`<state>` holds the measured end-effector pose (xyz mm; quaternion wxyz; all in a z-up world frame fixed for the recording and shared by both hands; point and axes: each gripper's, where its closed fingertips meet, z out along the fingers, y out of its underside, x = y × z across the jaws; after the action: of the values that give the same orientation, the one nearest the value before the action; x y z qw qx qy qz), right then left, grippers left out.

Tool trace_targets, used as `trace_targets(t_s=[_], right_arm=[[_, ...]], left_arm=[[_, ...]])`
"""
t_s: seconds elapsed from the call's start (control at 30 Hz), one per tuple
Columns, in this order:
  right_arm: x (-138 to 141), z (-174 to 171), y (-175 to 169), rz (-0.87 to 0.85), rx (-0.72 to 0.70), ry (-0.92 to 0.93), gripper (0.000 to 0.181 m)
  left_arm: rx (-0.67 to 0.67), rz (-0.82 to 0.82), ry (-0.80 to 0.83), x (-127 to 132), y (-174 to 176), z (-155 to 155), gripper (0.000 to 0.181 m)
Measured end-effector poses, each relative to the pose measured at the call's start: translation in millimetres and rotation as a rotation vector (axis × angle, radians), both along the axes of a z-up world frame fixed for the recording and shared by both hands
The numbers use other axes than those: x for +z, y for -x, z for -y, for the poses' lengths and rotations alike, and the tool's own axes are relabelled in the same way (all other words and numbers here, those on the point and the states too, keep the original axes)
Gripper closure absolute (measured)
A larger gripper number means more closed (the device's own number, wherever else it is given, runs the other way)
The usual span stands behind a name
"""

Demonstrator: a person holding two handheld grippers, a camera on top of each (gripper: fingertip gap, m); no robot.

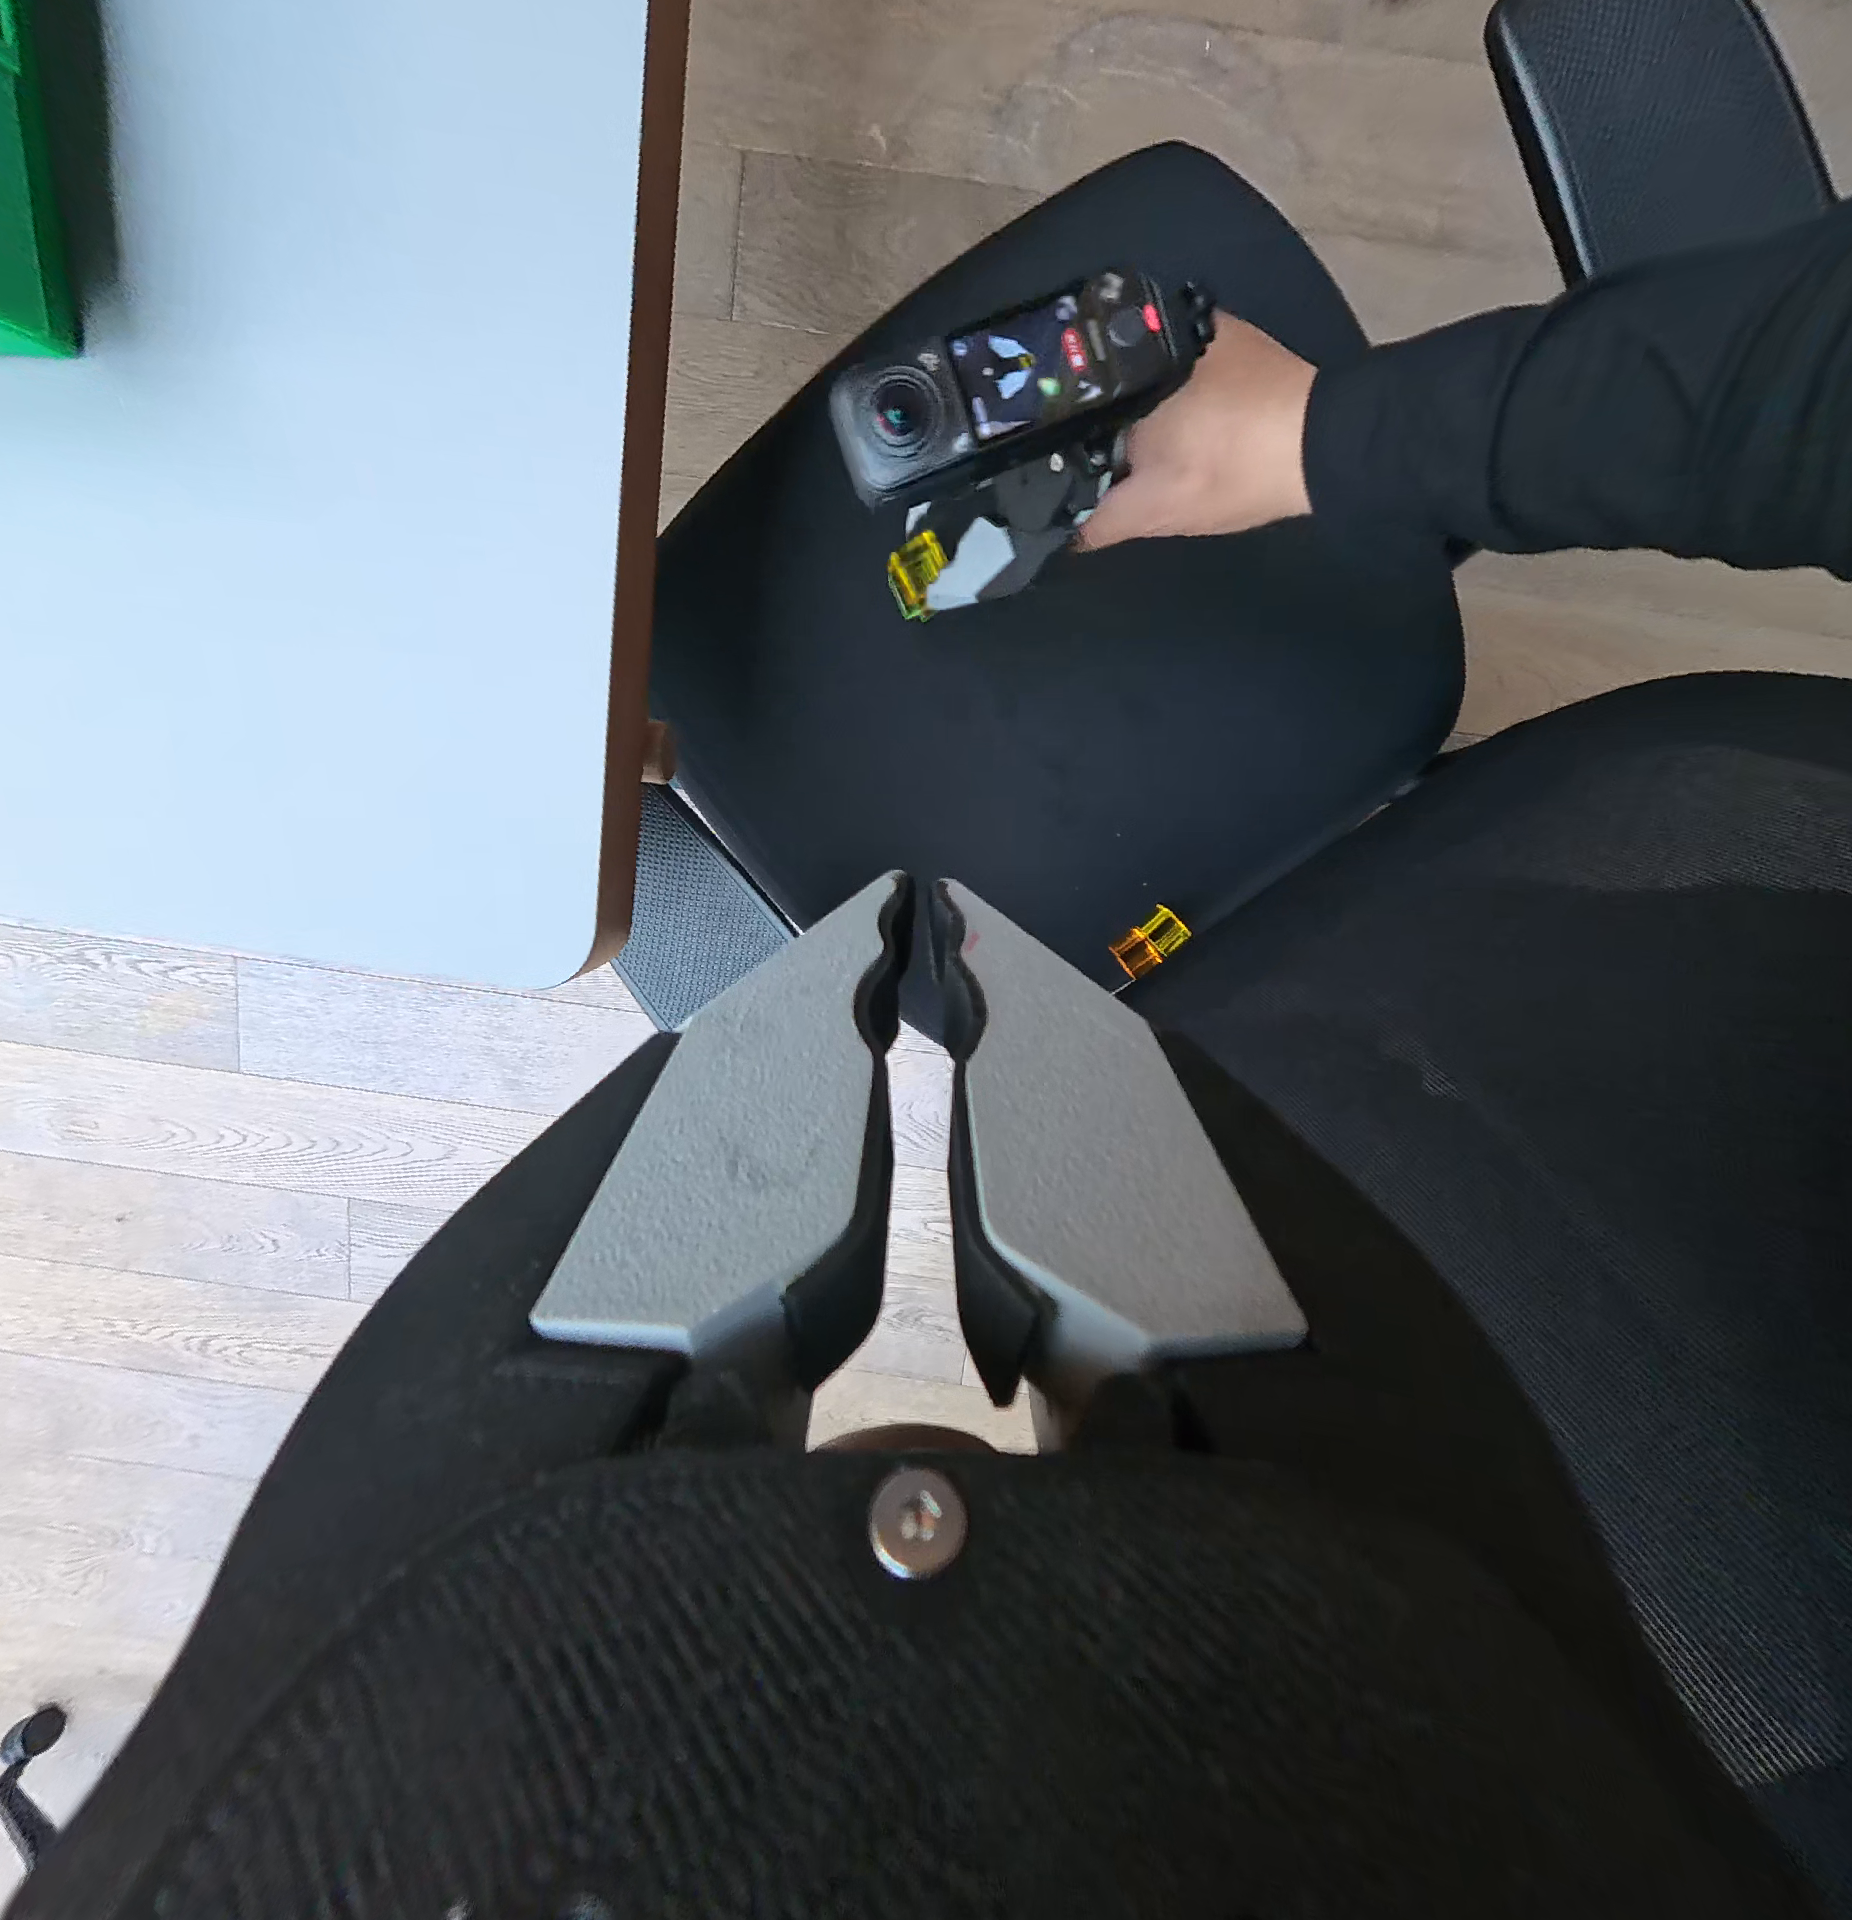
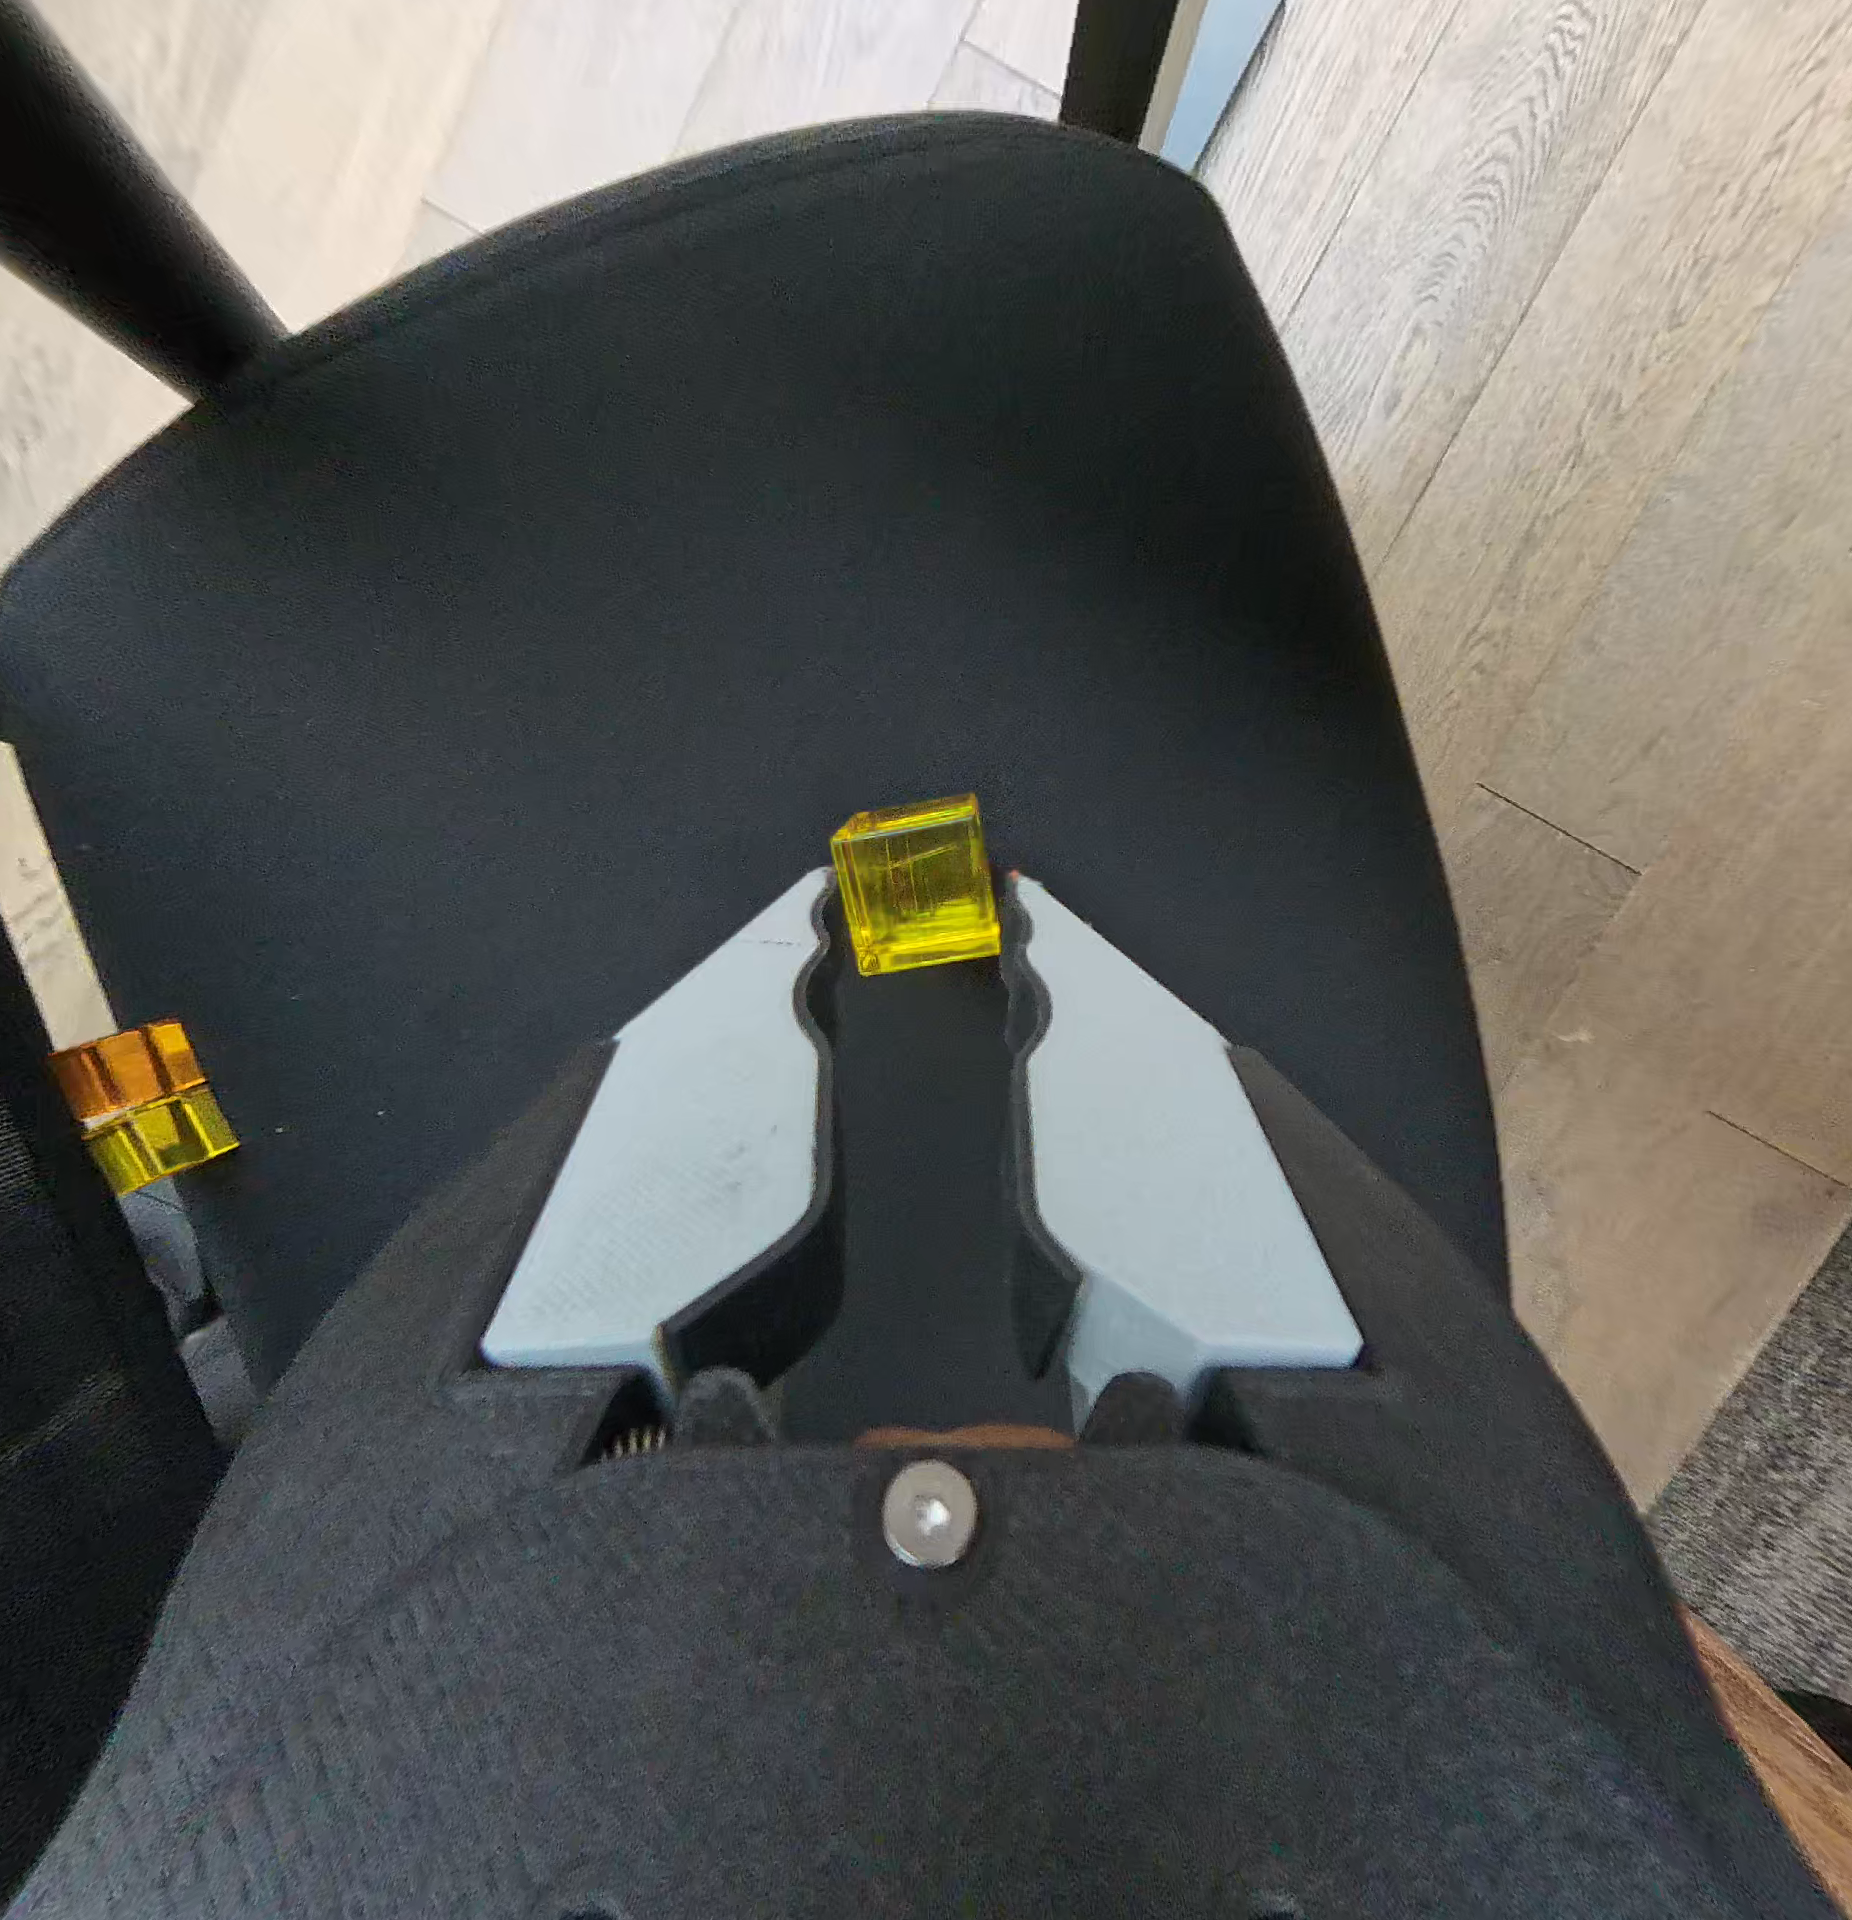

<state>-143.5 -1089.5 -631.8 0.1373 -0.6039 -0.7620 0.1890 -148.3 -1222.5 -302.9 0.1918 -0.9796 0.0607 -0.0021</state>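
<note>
I can read no brand or label anywhere; the small screen on the far gripper's camera is lit, but its marks are too small for me to make out. My left gripper hangs over the back edge of the black chair seat, its grey fingers pressed almost together with only a sliver between the tips and nothing in them. My right gripper is spread just enough to pinch a clear yellow cube at its tips, above the middle of the seat; the cube sits slightly tilted between the pads. Only the left wrist view shows the right hand wrapped round the handle, its black sleeve reaching in from the right, and the camera mounted on top. It also shows the pale blue table with its brown edge beside the seat, a green box at the table's far left, and a second chair's back. Only the right wrist view shows clearly a small stack at the seat's left edge, an orange clear block resting on a yellow one. Wood-look floor lies to the right.
</note>
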Motion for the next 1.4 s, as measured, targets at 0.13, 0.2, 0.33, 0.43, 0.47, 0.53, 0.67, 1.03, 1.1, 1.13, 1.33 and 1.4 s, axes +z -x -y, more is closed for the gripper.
trace_targets(t_s=[0.13, 0.2, 0.33, 0.43, 0.47, 0.53, 0.67, 1.03, 1.1, 1.13, 1.33, 1.4], right_arm=[[-7.0, -0.3, 9.2, 0.044, 0.045, -0.040, 0.154], [-14.6, -2.2, 9.9, 0.071, 0.056, -0.070, 0.154], [-24.2, -1.4, 8.4, 0.085, 0.065, -0.061, 0.154], [-26.4, -1.3, 6.9, 0.086, 0.075, -0.081, 0.151], [-27.8, -0.9, 5.9, 0.088, 0.083, -0.090, 0.149], [-30.6, 0.2, 4.2, 0.093, 0.092, -0.099, 0.142], [-31.2, 1.3, 4.3, 0.081, 0.088, -0.094, 0.136], [-42.9, -4.2, -3.8, 0.096, 0.023, -0.032, 0.134], [-40.1, -5.9, -5.1, 0.076, -0.017, -0.006, 0.135], [-38.4, -7.1, -5.8, 0.063, -0.042, 0.006, 0.135], [-30.6, -4.8, -10.8, -0.008, -0.167, 0.089, 0.135], [-27.6, 0.6, -11.8, -0.034, -0.186, 0.113, 0.133]], left_arm=[[-0.002, 0.001, 0.005, -1.3, -0.6, 0.9, 0.181], [0.003, 0.006, 0.001, -0.4, 0.0, 0.5, 0.181], [0.003, 0.007, 0.006, -1.2, 0.2, 1.7, 0.181], [0.004, 0.007, 0.005, -1.1, 0.5, 1.8, 0.181], [0.004, 0.008, 0.003, -0.6, 0.3, 1.4, 0.181], [0.004, 0.010, 0.000, 0.2, -0.2, 0.9, 0.181], [0.000, 0.009, 0.002, -0.4, -1.1, 0.9, 0.181], [0.050, -0.006, 0.010, 0.2, 16.8, 7.3, 0.181], [0.079, -0.005, -0.005, 4.4, 24.9, 7.5, 0.181], [0.087, -0.005, -0.012, 6.1, 27.5, 7.3, 0.181], [0.089, -0.005, -0.001, 3.1, 28.0, 8.9, 0.181], [0.072, -0.004, 0.001, 1.9, 23.2, 7.5, 0.181]])
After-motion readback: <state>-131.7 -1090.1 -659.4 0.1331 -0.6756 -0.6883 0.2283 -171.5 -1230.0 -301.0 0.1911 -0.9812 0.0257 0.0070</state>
